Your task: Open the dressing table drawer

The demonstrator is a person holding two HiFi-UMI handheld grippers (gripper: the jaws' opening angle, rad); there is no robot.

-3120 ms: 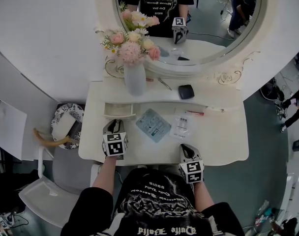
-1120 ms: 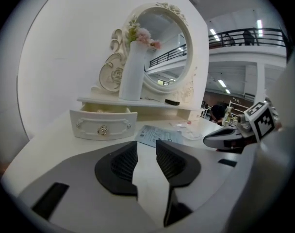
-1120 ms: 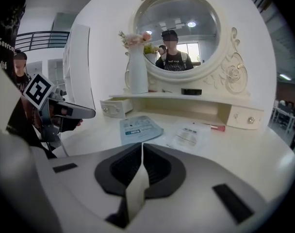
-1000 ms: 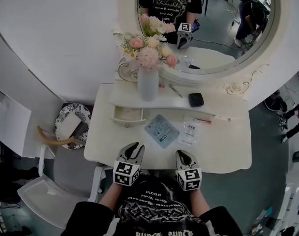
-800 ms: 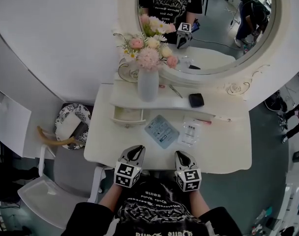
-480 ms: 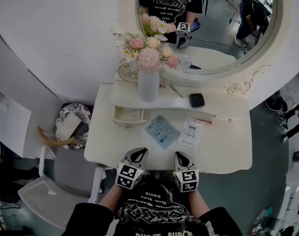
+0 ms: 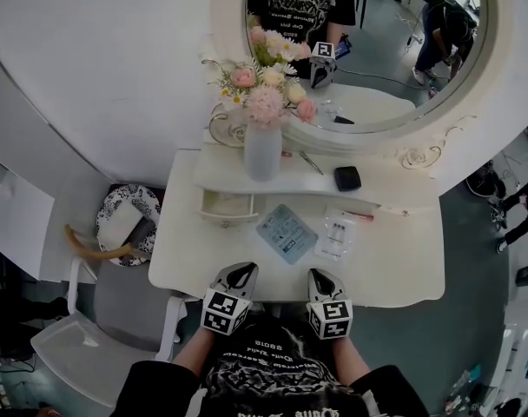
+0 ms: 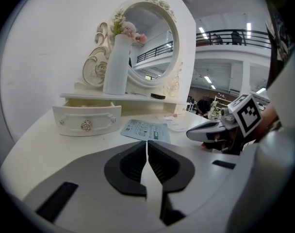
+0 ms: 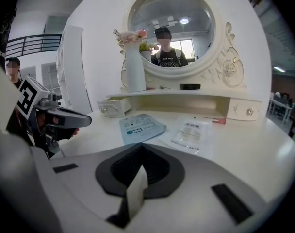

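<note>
Left tool [image 7: 238,272] and right tool [image 7: 321,278], jaws together and empty, at near edge of bench [image 7: 394,263]; drawer [image 7: 226,205] open, rear left.

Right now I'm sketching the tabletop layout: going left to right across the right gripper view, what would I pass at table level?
left gripper → open small drawer → blue packet → clear packet → closed small drawer

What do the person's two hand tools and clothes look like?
Left gripper and right gripper: pale grey shells, black ribbed pads, each with a cube of black-and-white square markers. Black short-sleeved T-shirt, white lettering.
</note>
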